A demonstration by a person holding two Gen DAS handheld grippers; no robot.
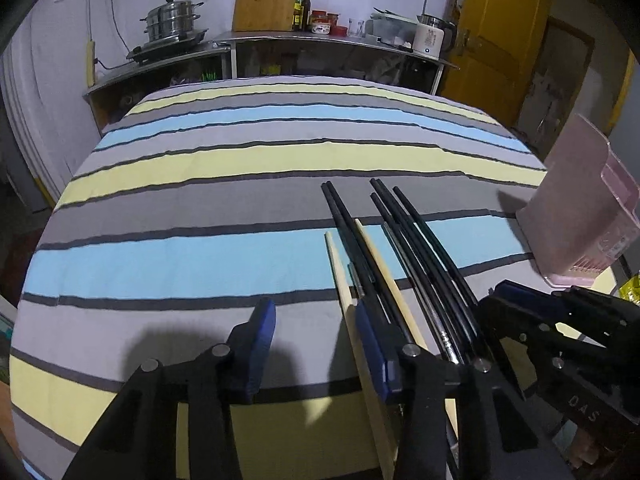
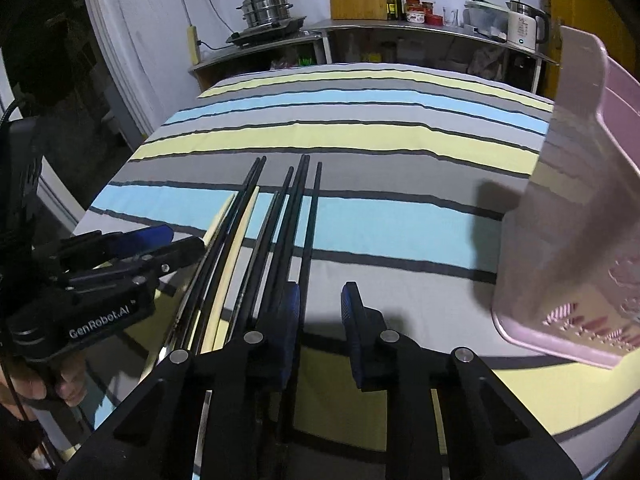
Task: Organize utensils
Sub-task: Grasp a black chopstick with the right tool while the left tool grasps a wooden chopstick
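Both your grippers hover with jaws apart over the chopsticks on the striped cloth.

Your left gripper (image 1: pixel 316 344) and right gripper (image 2: pixel 320 320) hold nothing. The black chopsticks (image 1: pixel 416 248) and pale chopsticks (image 1: pixel 340 276) lie near you; far cloth (image 1: pixel 240 160) lies bare. The pink holder (image 2: pixel 580 220) stands right, its slotted base seen only from the right wrist.

The chopsticks (image 1: pixel 404 264) lie side by side in a row on the desk (image 1: pixel 200 208), running lengthwise away from the cameras. The utensil holder (image 2: pixel 568 216) stands to their right, apart from them. The left tongs (image 1: pixel 316 344) sit at the row's left edge, the right tongs (image 2: pixel 320 324) at its right edge. A counter (image 1: pixel 332 42) stands behind the desk.
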